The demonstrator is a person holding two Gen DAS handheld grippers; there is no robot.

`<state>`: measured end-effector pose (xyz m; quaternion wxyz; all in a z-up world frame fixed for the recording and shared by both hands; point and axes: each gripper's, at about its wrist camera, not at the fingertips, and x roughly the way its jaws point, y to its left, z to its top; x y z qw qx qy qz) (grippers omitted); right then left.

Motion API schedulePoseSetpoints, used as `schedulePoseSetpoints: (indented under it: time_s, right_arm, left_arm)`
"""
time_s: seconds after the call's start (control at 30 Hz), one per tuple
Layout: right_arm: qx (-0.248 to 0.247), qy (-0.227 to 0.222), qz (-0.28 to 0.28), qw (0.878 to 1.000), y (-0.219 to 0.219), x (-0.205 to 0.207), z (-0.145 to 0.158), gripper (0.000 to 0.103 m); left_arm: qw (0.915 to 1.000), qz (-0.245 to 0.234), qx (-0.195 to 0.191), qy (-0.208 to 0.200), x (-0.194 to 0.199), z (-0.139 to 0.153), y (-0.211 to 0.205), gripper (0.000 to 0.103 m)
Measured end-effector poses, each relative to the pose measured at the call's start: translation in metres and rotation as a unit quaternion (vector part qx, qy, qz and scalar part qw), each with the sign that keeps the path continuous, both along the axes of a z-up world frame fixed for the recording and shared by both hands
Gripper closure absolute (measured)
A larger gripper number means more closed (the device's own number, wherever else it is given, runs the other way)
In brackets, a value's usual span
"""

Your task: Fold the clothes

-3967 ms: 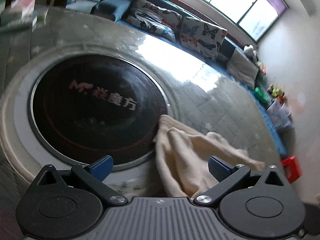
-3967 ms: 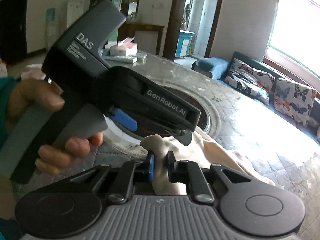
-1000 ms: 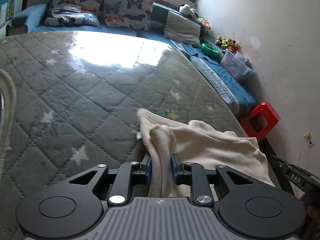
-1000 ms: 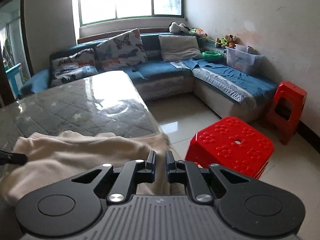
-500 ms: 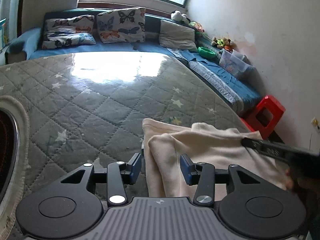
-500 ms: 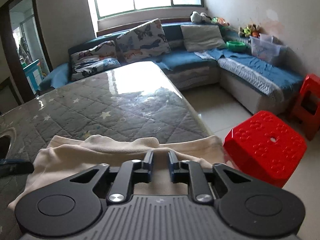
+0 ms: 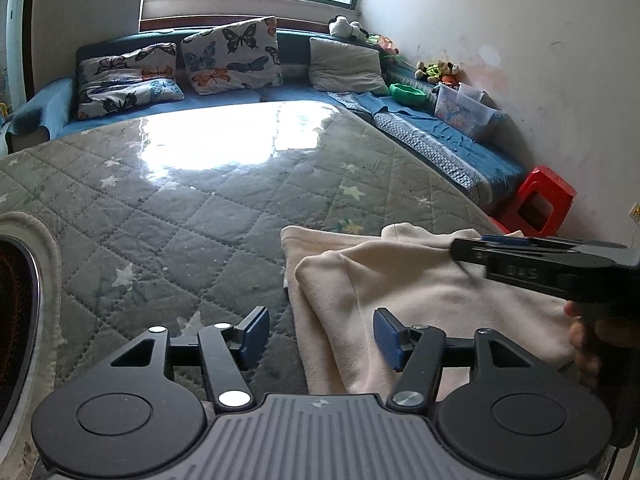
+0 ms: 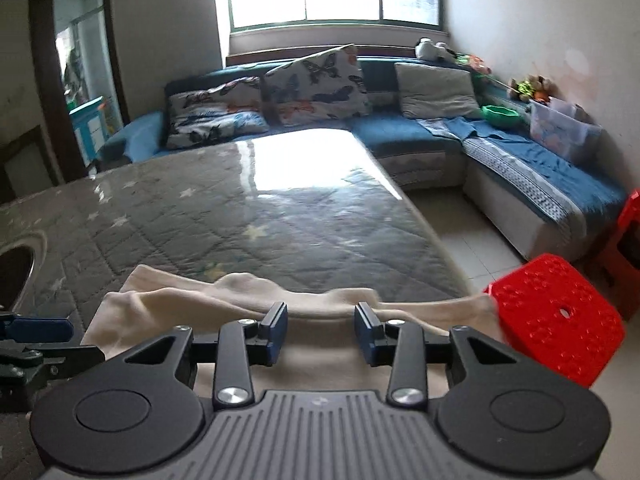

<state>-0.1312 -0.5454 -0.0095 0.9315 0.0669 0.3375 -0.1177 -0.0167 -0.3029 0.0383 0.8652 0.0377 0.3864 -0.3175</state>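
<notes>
Garment (image 7: 420,292), cream, lying doubled near bench (image 7: 180,216) corner, one fold laid, further folds pending; left gripper (image 7: 320,336) and right gripper (image 8: 320,332) fingers opening, released, cloth lying slack between them

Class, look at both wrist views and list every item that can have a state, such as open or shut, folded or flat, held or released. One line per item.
Left hand-held gripper: jaws opening, pads clear of the cloth.
Right hand-held gripper: jaws opening, nothing pinched.
Cream garment: released, lying on the table, one layer doubled over another.
Table cover: spread flat.
Red stool: upright beside the table.
</notes>
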Motion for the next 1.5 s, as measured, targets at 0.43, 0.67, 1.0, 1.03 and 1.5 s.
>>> schedulePoseSetpoints:
  time_s: [0.43, 0.67, 1.0, 1.03, 1.5]
  right_arm:
    - [-0.032, 0.006, 0.030, 0.999, 0.034, 0.022, -0.001, 0.050]
    - [-0.040, 0.005, 0.027, 0.999, 0.041, 0.026, -0.001, 0.046]
    - [-0.011, -0.002, 0.025, 1.000, 0.043, -0.028, 0.006, 0.044]
    - [-0.008, -0.004, 0.024, 1.000, 0.044, -0.036, 0.006, 0.044]
    - [-0.003, -0.044, -0.039, 0.998, 0.041, -0.114, -0.002, 0.036]
  left_arm:
    - [0.9998, 0.018, 0.011, 0.002, 0.002, -0.002, 0.014, 0.025]
    - [0.9994, 0.029, 0.019, -0.002, -0.001, -0.002, 0.020, 0.010]
    - [0.9994, 0.020, 0.021, -0.019, -0.021, 0.001, 0.025, 0.004]
    - [0.9994, 0.017, 0.022, -0.022, -0.024, 0.002, 0.025, 0.004]
    - [0.9983, 0.012, 0.047, -0.032, -0.028, -0.011, 0.018, 0.002]
